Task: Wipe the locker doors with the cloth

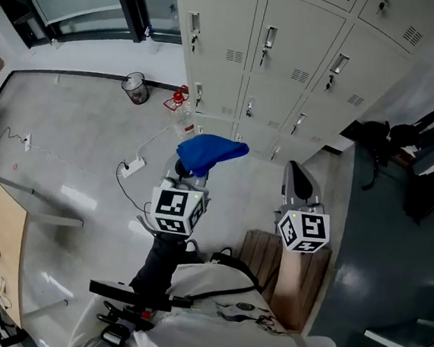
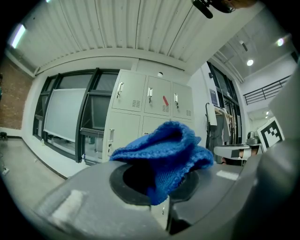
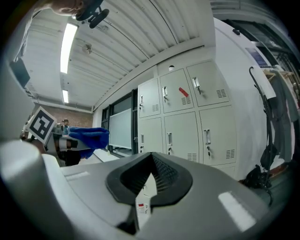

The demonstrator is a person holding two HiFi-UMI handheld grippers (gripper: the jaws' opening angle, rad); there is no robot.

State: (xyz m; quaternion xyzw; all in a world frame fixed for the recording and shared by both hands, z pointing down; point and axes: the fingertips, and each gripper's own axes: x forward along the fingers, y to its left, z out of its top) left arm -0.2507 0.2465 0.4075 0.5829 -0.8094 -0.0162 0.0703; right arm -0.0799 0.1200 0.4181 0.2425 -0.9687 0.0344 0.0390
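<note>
Lockers (image 1: 289, 54) fill the upper right of the head view, their grey doors shut. Left gripper (image 1: 188, 178), lower centre, is clamped on the cloth (image 1: 210, 151), a bunched blue knit that sits at frame centre, short of the doors. Right gripper (image 1: 299, 181), right of centre, has its jaws together with nothing between them. Bin (image 1: 136, 88), upper left, stands on the floor.

A bunched blue knitted cloth (image 2: 164, 150) sits pinched in the left gripper (image 2: 161, 199), facing shut cream metal locker doors (image 1: 289, 54), not touching them.
</note>
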